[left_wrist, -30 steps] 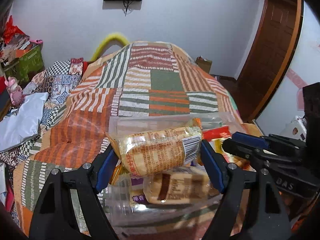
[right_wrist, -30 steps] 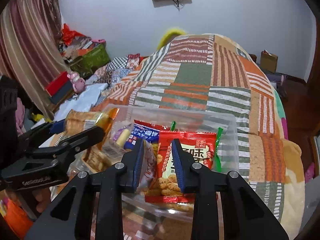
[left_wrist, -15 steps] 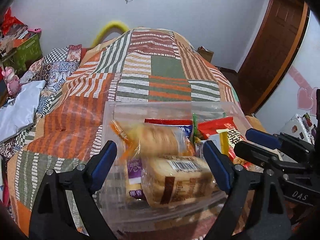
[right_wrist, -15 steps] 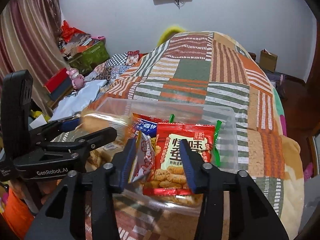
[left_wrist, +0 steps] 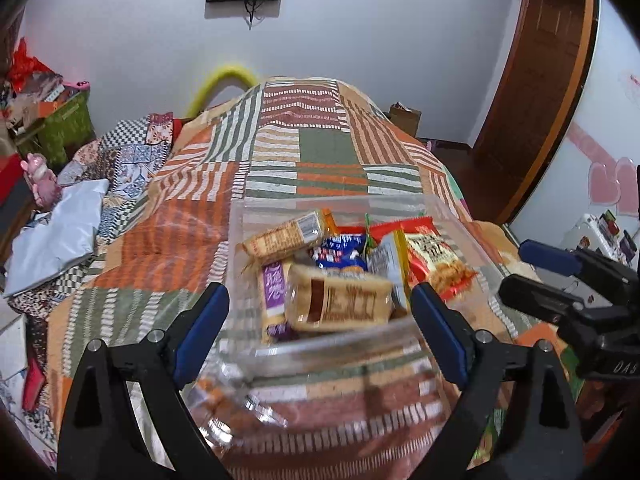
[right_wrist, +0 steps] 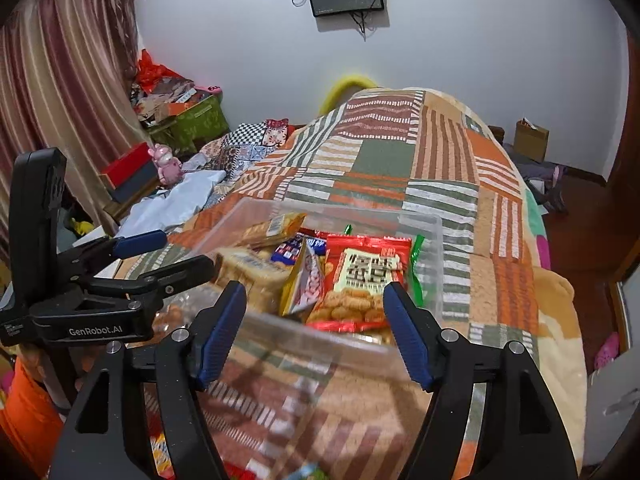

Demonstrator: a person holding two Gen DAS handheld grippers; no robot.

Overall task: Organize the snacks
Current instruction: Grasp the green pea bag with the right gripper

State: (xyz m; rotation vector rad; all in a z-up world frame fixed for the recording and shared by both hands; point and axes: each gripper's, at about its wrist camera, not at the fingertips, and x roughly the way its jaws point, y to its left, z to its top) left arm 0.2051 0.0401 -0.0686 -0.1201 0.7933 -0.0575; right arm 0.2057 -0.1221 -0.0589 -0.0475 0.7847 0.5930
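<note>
Left wrist view first: the left gripper (left_wrist: 318, 314) is standing with its jaws spread wide and nothing between the pads; they have just been opening further. The clear bin (left_wrist: 460, 220) is sitting on the patchwork blanket (left_wrist: 320, 152) straight ahead of and below this gripper, its near wall lying between the two blue pads. Inside the bin, the brown bread pack (left_wrist: 340, 300) is lying nearest the gripper, its long axis running across the view from pad to pad. Behind it, toward the far wall of the bin, the biscuit pack (left_wrist: 284, 236) is lying slantwise, and to its right the red snack bag (left_wrist: 436, 256) is leaning against the bin's right side. The right gripper (left_wrist: 532, 268) is showing at the bin's right edge, outside the wall.

Right wrist view next: the right gripper (right_wrist: 316, 328) is also standing empty, jaws apart and just having been opening. The red snack bag (right_wrist: 360, 280) is lying in the bin directly ahead of it, long axis pointing away along the fingers, and a small gold-and-red packet (right_wrist: 306, 280) is standing on edge just left of that bag. The left gripper (right_wrist: 156, 256) is hanging at the bin's left side, beside the bread pack (right_wrist: 248, 268).

Judging by this, the right hand is nearer the red bag and the left hand nearer the bread; any further snack to fetch is lying outside the bin, unclear in these views.
</note>
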